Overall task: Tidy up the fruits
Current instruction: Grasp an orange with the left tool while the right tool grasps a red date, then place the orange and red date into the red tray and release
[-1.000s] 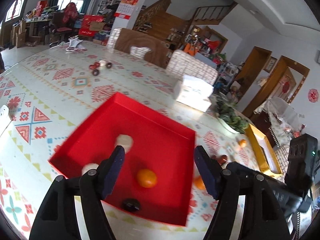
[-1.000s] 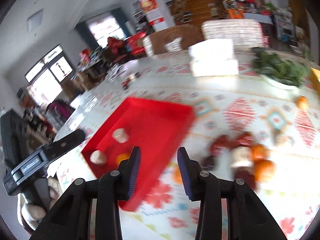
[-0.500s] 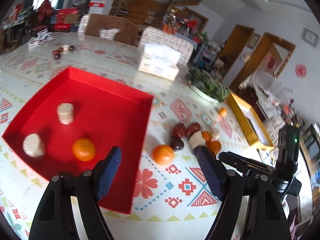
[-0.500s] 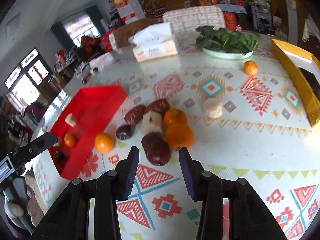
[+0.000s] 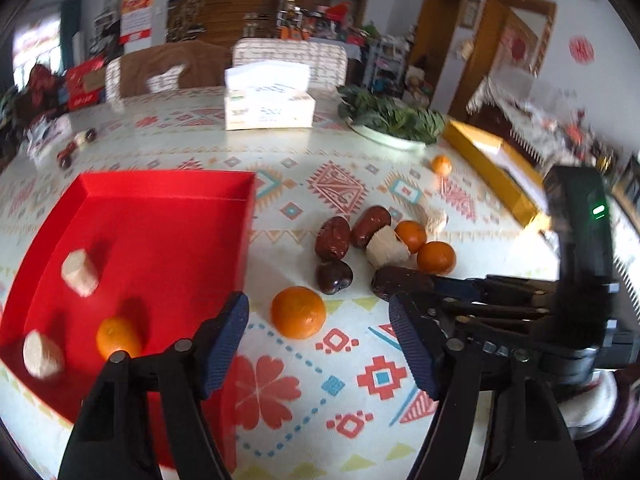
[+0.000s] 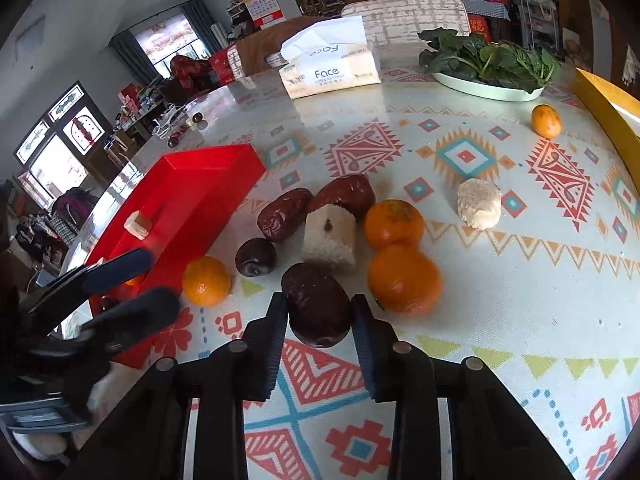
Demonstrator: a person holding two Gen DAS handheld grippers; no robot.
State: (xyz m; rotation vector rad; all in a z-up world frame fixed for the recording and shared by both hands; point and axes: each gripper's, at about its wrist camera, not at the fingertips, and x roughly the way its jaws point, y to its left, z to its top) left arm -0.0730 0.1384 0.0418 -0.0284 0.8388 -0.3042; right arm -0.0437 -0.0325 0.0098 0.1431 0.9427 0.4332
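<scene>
Counter (image 6: 520, 320): patterned cloth; fruits lie loose in a cluster beside the red tray (image 5: 168, 192).

Red tray: left part of the counter. Contents in the left wrist view: one orange (image 5: 118, 337) and two pale cylinders (image 5: 79, 272), (image 5: 42, 354).

Cluster, right wrist view:
- dark date (image 6: 318, 309), nearest, lying between the fingers of the right hand-held gripper (image 6: 319, 326);
- two oranges touching each other, (image 6: 404, 278) and (image 6: 393, 222);
- pale cut block (image 6: 330, 238), upright, in the middle;
- two red dates behind the block, (image 6: 285, 213) and (image 6: 347, 196);
- dark round plum (image 6: 256, 257);
- single orange (image 6: 207, 281) just beside the tray wall;
- pale lump (image 6: 479, 203), apart to the right;
- small orange (image 6: 546, 121), far right, near the yellow box (image 6: 608, 108).

Left hand-held gripper (image 5: 318, 342): jaws wide, holding nothing, poised over the single orange by the tray.

Right hand-held gripper: jaws narrow, one finger on each side of the dark date; whether the pads press it, cannot tell.

Background: tissue box (image 6: 332, 74), plate of greens (image 6: 490, 64).
</scene>
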